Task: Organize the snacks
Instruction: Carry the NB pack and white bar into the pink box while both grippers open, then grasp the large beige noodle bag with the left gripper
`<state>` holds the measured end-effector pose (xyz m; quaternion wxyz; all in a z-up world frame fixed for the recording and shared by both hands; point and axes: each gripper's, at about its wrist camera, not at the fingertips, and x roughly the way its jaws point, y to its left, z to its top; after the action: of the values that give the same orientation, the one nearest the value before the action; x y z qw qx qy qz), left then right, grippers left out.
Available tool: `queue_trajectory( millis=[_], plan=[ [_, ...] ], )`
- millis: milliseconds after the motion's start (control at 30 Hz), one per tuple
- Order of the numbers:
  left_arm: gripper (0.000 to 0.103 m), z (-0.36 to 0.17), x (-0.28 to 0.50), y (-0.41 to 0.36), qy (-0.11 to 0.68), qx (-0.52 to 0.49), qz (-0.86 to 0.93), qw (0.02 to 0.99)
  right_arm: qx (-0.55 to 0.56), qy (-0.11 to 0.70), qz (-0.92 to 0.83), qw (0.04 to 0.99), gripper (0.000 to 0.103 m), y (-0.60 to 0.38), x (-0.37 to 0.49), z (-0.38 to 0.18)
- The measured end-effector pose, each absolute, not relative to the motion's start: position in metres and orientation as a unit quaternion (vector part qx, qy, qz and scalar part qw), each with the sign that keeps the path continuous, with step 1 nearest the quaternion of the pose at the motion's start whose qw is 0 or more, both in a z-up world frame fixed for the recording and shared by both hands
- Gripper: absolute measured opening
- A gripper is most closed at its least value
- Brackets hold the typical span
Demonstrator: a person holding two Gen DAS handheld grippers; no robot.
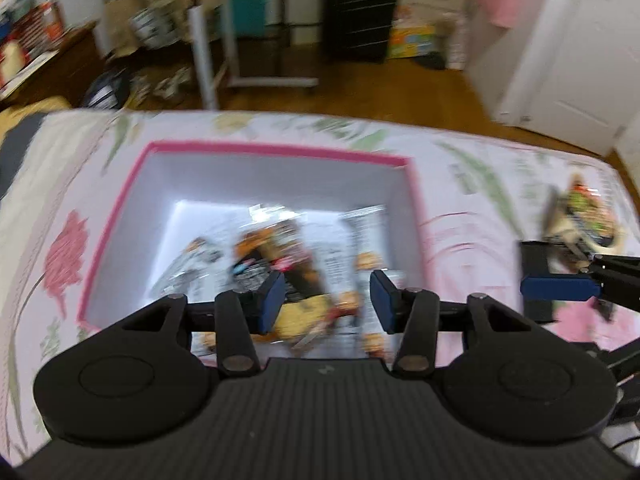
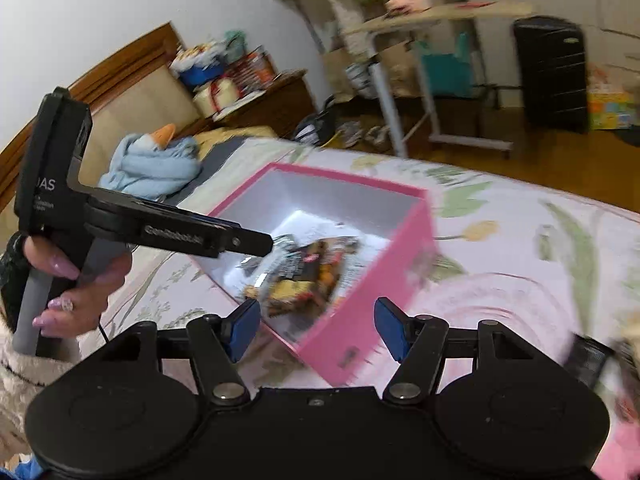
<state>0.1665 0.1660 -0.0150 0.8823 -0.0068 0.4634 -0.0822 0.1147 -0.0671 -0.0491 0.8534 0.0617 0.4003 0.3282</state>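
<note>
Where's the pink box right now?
The pink box sits on the floral bedspread, centre of the left wrist view, directly under the open left gripper, with snack packets inside.

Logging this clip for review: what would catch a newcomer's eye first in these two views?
The pink box with its bright white inside, open on the floral bedspread, holding a heap of snack packets. The left gripper hangs over it with open, empty jaws. One more snack packet lies on the bedspread right of the box.

Snack packets (image 1: 280, 272) in box (image 1: 120, 216) on bed (image 1: 460, 168)
</note>
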Motion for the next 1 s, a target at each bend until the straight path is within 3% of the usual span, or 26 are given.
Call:
queue_trajectory(
  millis=[400, 667, 1000],
  plan=[
    [0.048, -0.006, 0.176, 0.05, 0.431, 0.047, -0.202, 0.878, 0.113, 0.364, 0.154, 0.912, 0.077, -0.214, 0.063, -0.049],
    [0.048, -0.046, 0.2, -0.035, 0.461, 0.021, -0.267, 0.846, 0.146, 0.369, 0.019, 0.918, 0.078, -0.302, 0.071, -0.096],
    [0.048, -0.103, 0.263, -0.108, 0.467, -0.015, -0.296, 0.833, 0.184, 0.374, -0.001, 0.909, 0.087, -0.349, 0.094, -0.15]
  ],
)
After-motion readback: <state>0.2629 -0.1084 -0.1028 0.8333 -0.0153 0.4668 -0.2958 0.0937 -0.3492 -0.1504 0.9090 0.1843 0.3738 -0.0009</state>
